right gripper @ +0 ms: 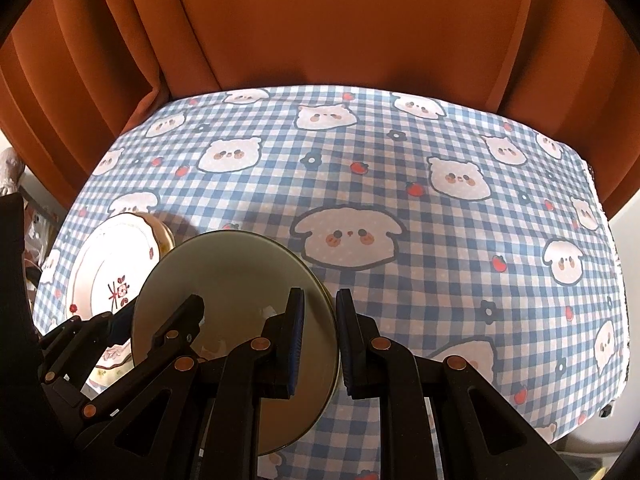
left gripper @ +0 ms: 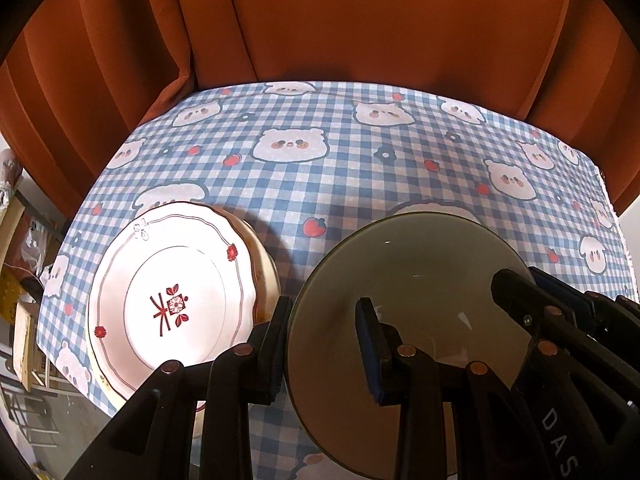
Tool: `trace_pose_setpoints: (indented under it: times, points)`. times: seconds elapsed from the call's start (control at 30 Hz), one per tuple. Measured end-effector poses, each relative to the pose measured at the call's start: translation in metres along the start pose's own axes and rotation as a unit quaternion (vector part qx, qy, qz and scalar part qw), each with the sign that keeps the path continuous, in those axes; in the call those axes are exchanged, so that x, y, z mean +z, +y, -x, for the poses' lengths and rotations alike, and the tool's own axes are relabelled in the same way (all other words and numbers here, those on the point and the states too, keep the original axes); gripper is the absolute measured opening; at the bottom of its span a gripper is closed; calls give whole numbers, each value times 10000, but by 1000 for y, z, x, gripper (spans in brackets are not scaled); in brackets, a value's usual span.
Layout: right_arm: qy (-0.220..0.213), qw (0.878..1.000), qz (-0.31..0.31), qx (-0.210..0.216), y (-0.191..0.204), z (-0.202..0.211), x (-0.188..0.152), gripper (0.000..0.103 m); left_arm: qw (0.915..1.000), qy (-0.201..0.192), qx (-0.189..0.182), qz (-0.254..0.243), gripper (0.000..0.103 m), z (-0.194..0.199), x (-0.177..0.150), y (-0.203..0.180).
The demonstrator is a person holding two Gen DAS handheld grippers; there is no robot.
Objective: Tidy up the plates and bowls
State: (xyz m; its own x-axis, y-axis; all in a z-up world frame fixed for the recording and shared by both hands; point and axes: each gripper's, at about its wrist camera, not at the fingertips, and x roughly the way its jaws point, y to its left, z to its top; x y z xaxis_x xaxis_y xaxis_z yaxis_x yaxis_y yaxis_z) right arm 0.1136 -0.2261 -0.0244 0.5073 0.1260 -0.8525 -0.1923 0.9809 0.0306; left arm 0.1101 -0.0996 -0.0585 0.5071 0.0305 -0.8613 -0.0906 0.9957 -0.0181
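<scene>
Both wrist cameras are looking steeply down along their fingers [left gripper: 280, 344] from close above the table [left gripper: 360, 168], facing the orange curtain [left gripper: 320, 20]; both are sharing the bowl [left gripper: 420, 264] and plate [left gripper: 176, 280].

Glossy glazed ceramic bowl [left gripper: 420, 280], shiny white painted plate [left gripper: 172, 280], matt printed checked tablecloth [left gripper: 360, 168], soft rust curtain [left gripper: 320, 20]

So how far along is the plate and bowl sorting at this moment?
Done: the flowered plate already sits on a stack of dishes at the table's left. In hand: the left gripper and right gripper each clamp the rim of the olive bowl, tilted above the checked tablecloth. Left: setting the bowl down.
</scene>
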Motion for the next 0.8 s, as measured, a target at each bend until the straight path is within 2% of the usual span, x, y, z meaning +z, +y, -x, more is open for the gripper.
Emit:
trace_pose_setpoints:
  times: [0.17,0.47,0.67,0.73,0.8]
  points:
    - [82,9999,-116,38,-7,-7,-3,20,9998,-26,118,-184,31,-1,-2,-9]
    - [-73,9995,-243,199,-13,-10,-8,20,9992,-90,292,-265,31,-5,-3,-12]
    - [-3,9988,-386,289,-16,-10,-7,20,9999,41,-70,-144,41,-3,-3,-5]
    - [26,9988,-410,281,-16,-10,-7,20,9997,92,-178,-142,57,-5,-3,-3]
    - [65,9988,-425,240,-15,-11,-8,24,9994,97,-294,-171,60,-5,-4,0]
